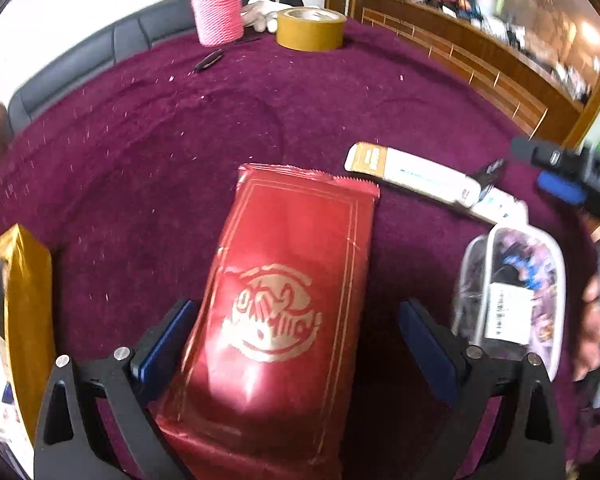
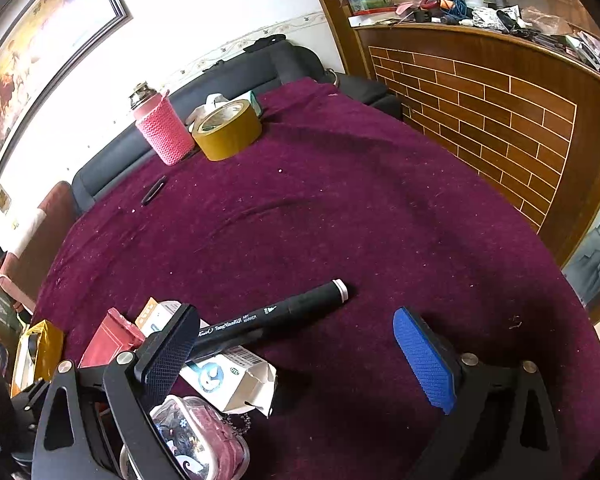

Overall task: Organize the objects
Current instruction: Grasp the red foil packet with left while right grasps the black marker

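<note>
The left gripper (image 1: 296,344) has its jaws wide apart either side of the glossy red foil packet with a gold emblem (image 1: 284,300), which lies flat on the maroon cloth-covered table (image 1: 180,128); the left pad looks to be touching the packet's edge, the right pad stands clear of it. That slick foil worries me: a squeeze across its width could buckle it or let it squirt out, and the blur in this view suggests the hand is moving quickly. The right gripper (image 2: 300,344) is also spread open, over the black art marker with a silver end (image 2: 276,312), whose near end disappears behind the dark left pad, so I cannot tell whether it touches it. The marker rests partly on the white cardboard box with a barcode (image 2: 236,376), so closing there might roll it off or catch the box's open flap. The clear zip pouch of small trinkets (image 1: 512,300) sits just beside, easy to snag. The yellow packet (image 1: 24,300) is cut off at the edge. Far across stand a pink knit-sleeved bottle (image 2: 162,132) and a roll of brown tape (image 2: 228,128); where things are meant to go isn't evident.
</note>
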Demonstrator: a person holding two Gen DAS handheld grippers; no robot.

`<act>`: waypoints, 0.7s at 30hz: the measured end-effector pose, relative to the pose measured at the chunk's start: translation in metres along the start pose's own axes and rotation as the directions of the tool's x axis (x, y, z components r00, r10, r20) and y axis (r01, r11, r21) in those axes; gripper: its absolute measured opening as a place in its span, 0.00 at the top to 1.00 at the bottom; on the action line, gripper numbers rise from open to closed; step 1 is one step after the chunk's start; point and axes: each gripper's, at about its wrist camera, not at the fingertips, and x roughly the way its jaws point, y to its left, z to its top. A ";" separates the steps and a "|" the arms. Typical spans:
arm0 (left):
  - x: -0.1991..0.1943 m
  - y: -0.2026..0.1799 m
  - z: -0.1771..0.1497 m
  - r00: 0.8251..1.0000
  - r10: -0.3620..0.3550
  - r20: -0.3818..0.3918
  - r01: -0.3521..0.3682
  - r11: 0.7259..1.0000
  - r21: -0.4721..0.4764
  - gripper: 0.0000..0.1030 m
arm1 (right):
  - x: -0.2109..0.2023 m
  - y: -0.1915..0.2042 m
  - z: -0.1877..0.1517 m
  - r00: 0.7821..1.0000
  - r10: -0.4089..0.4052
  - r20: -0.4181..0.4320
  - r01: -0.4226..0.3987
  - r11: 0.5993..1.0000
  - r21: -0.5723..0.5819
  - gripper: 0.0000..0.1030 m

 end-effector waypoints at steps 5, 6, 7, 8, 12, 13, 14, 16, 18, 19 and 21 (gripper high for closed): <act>-0.014 0.014 0.001 0.998 -0.057 0.035 0.059 0.995 -0.081 0.51 | 0.000 0.000 0.000 1.000 -0.009 0.003 0.009 1.000 0.003 0.03; -0.015 0.016 0.000 0.997 -0.061 0.038 0.064 0.994 -0.091 0.53 | 0.001 0.000 0.001 1.000 -0.011 0.002 0.011 1.000 0.005 0.03; -0.017 0.018 -0.001 0.998 -0.055 0.043 0.059 0.994 -0.097 0.54 | 0.001 -0.001 0.001 1.000 -0.014 0.001 0.014 1.000 0.006 0.03; -0.019 0.021 -0.005 0.998 -0.046 0.048 0.051 0.993 -0.107 0.54 | 0.001 -0.002 0.001 1.000 -0.017 0.000 0.017 1.000 0.008 0.03; -0.038 0.033 -0.019 0.992 -0.093 0.090 0.108 0.980 -0.169 0.55 | 0.002 -0.003 0.001 1.000 -0.019 0.004 0.019 1.000 0.015 0.03; -0.044 0.035 -0.022 0.990 -0.095 0.103 0.112 0.978 -0.177 0.55 | 0.002 -0.003 0.001 1.000 -0.020 0.006 0.019 1.000 0.016 0.03; -0.053 0.037 -0.027 0.988 -0.094 0.123 0.116 0.976 -0.185 0.55 | 0.002 -0.003 0.001 1.000 -0.017 0.007 0.017 1.000 0.017 0.03; -0.071 0.042 -0.036 0.983 -0.090 0.162 0.121 0.973 -0.194 0.55 | 0.002 -0.004 0.001 1.000 -0.014 0.007 0.014 1.000 0.014 0.03; -0.087 0.048 -0.046 0.977 -0.093 0.190 0.133 0.968 -0.211 0.55 | 0.003 -0.004 0.000 1.000 -0.011 0.002 0.011 1.000 0.011 0.03; -0.096 0.050 -0.050 0.974 -0.095 0.204 0.140 0.966 -0.220 0.55 | 0.004 -0.004 0.000 1.000 -0.005 -0.003 0.005 1.000 0.013 0.03; -0.111 0.055 -0.060 0.969 -0.094 0.228 0.148 0.961 -0.233 0.55 | 0.006 -0.009 0.001 1.000 0.021 -0.017 -0.020 0.999 0.036 0.03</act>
